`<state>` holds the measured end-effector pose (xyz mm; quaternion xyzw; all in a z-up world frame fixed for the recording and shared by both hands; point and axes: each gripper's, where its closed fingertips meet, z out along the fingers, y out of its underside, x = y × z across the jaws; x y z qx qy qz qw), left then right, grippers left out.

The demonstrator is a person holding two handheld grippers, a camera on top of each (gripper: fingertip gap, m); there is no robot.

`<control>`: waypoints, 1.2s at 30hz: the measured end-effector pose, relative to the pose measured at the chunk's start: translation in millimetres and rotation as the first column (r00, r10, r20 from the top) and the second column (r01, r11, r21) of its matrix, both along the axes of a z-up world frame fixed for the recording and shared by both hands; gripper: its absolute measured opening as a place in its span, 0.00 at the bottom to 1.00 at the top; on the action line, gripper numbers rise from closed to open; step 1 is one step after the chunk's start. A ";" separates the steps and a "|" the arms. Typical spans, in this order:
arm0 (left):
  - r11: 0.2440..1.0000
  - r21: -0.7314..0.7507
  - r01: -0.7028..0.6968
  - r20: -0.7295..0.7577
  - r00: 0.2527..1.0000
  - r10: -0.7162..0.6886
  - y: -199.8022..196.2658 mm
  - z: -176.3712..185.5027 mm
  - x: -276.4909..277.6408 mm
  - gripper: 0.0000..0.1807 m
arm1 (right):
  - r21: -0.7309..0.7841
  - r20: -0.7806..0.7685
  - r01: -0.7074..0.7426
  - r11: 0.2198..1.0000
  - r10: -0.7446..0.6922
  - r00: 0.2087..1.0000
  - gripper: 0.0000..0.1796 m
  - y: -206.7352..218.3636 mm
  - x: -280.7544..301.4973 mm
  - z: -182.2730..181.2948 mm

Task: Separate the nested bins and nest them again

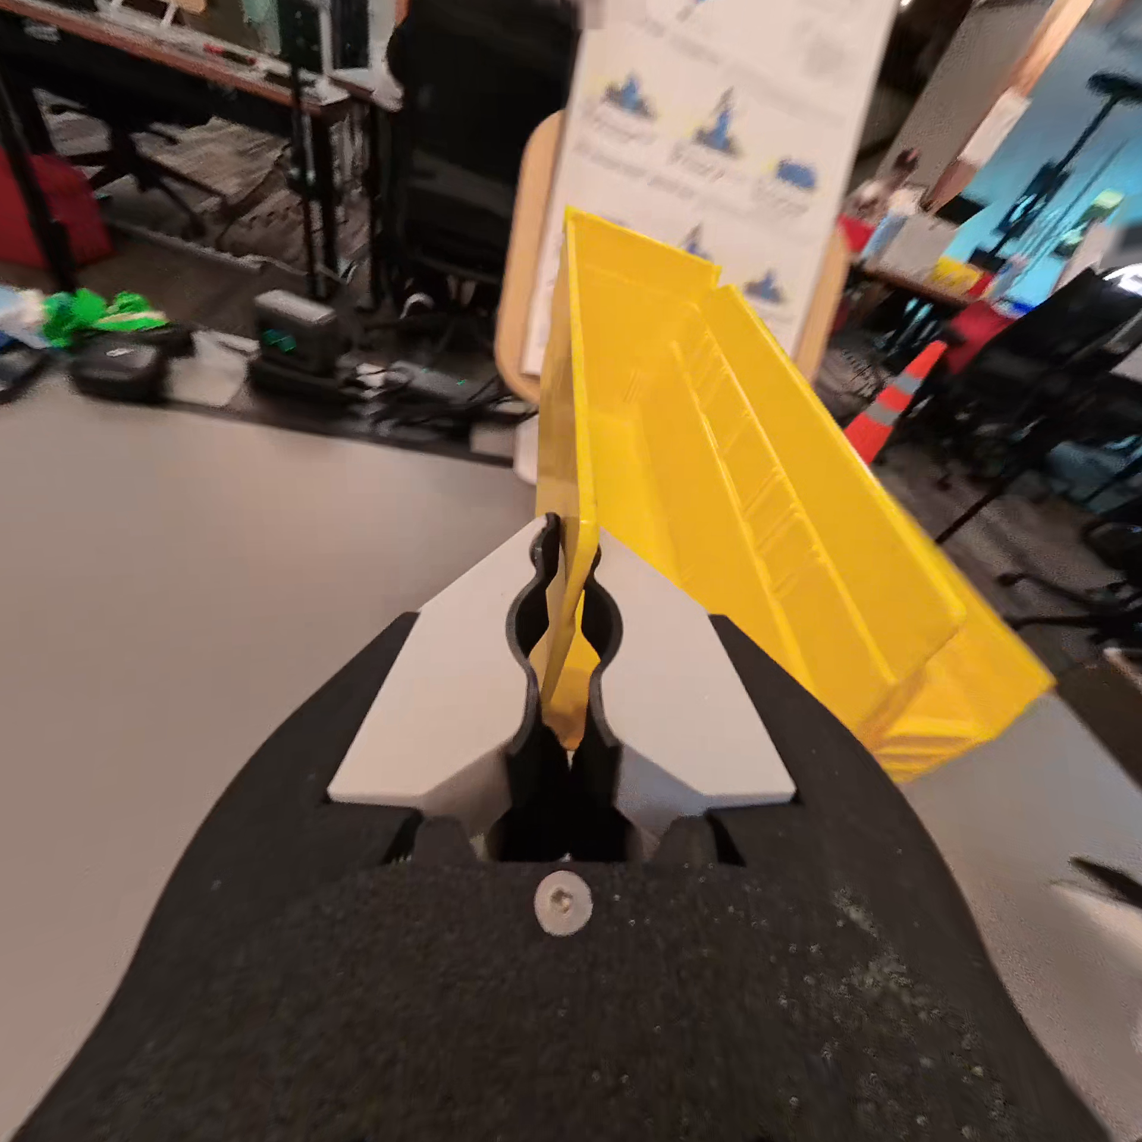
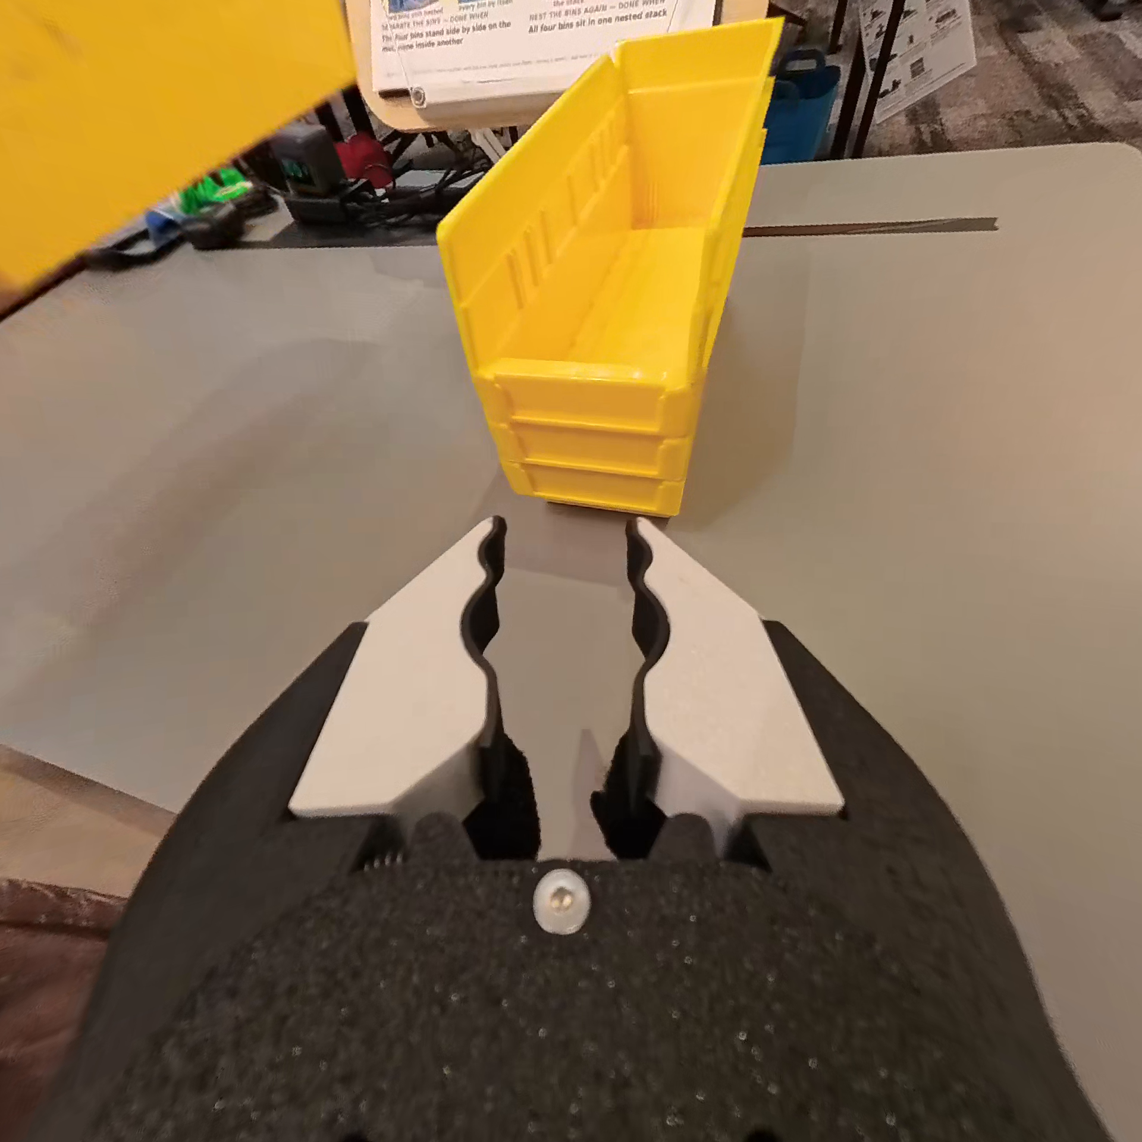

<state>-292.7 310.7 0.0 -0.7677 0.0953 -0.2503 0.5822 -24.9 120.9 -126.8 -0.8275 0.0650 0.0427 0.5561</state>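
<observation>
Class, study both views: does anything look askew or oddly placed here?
Yes. The left gripper pinches one yellow bin by its side wall, so it hangs tilted in the air. The stack of three nested bins sits straight on the table.

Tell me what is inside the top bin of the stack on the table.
Nothing shows inside the top bin: its floor and inner walls are bare yellow plastic. Two more bins nest under it; their interiors are covered. The right gripper hovers open before the stack on the table.
</observation>
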 end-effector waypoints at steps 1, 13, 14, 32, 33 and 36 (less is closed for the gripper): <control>1.000 0.013 0.012 0.027 1.000 -0.012 -5.4 11.6 22.8 0.00 | 0.002 -0.001 0.003 1.000 -0.003 1.000 0.22 -0.1 0.7 0.9; 1.000 -0.015 0.010 0.043 0.999 -0.009 -62.7 14.9 239.4 0.00 | 0.027 -0.019 0.044 0.999 -0.043 0.999 0.22 -7.4 17.3 9.3; 1.000 -0.007 -0.004 0.023 1.000 0.004 -62.4 9.5 244.1 0.00 | 0.029 -0.029 0.051 0.998 -0.050 0.998 0.22 -8.5 19.7 9.6; 0.995 -0.058 -0.084 -0.050 0.995 0.081 -45.6 -53.2 254.7 0.01 | 0.018 -0.042 0.040 0.999 -0.039 0.998 0.22 -6.8 19.5 8.1; 0.994 -0.061 -0.089 -0.059 0.995 0.086 -44.9 -59.7 254.5 0.01 | 0.018 -0.038 0.039 0.999 -0.038 0.999 0.22 -6.9 19.2 8.1; 0.996 0.004 -0.088 -0.114 0.990 0.088 -44.5 -67.4 253.5 0.01 | 0.015 -0.024 0.044 0.999 -0.043 0.999 0.22 -7.7 21.8 7.5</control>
